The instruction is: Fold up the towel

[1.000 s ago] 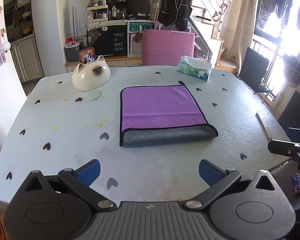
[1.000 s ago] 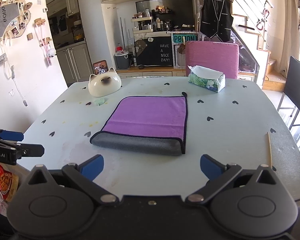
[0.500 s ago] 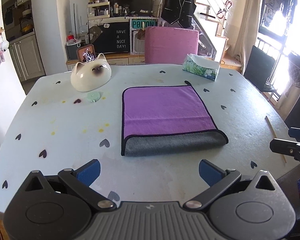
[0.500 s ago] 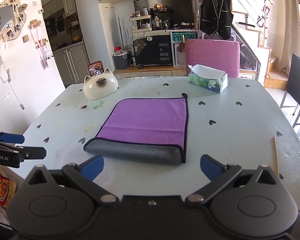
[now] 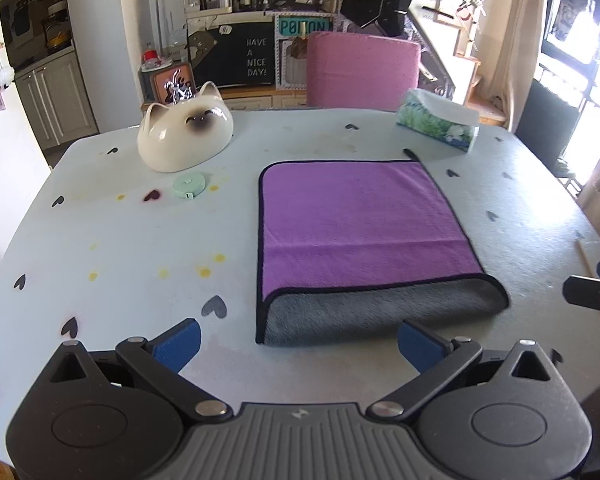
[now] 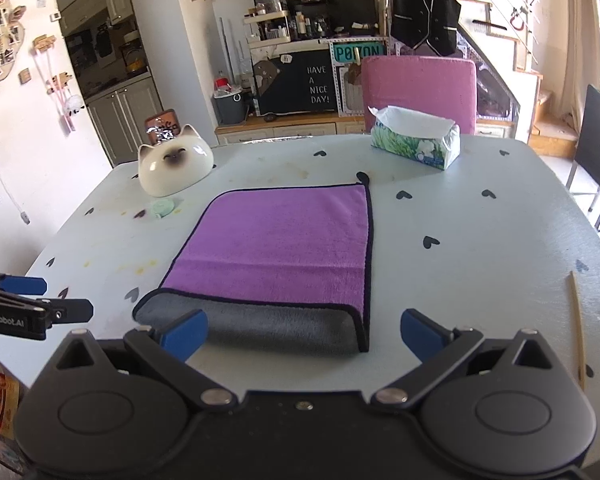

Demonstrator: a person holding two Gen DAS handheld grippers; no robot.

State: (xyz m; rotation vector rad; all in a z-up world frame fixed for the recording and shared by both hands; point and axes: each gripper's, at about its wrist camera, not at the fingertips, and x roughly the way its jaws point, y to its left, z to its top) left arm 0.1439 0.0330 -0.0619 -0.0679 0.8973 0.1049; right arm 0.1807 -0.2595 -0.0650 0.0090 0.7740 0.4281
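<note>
A purple towel (image 5: 360,224) with black trim lies folded on the table, its grey underside showing along the near rolled fold (image 5: 380,316). It also shows in the right wrist view (image 6: 284,244). My left gripper (image 5: 298,344) is open and empty, just in front of the fold's near edge. My right gripper (image 6: 304,334) is open and empty, also close over the near fold. The right gripper's tip shows at the right edge of the left wrist view (image 5: 592,296); the left gripper's tip shows at the left of the right wrist view (image 6: 40,312).
A cat-shaped ceramic bowl (image 5: 186,138) and a green tape measure (image 5: 189,185) lie at the far left. A tissue box (image 5: 438,124) stands at the far right. A wooden stick (image 6: 577,320) lies near the right table edge. A pink chair (image 5: 362,68) stands behind.
Both grippers have moved forward toward the towel's near fold, which now sits much closer to the fingertips. Both stay open.
</note>
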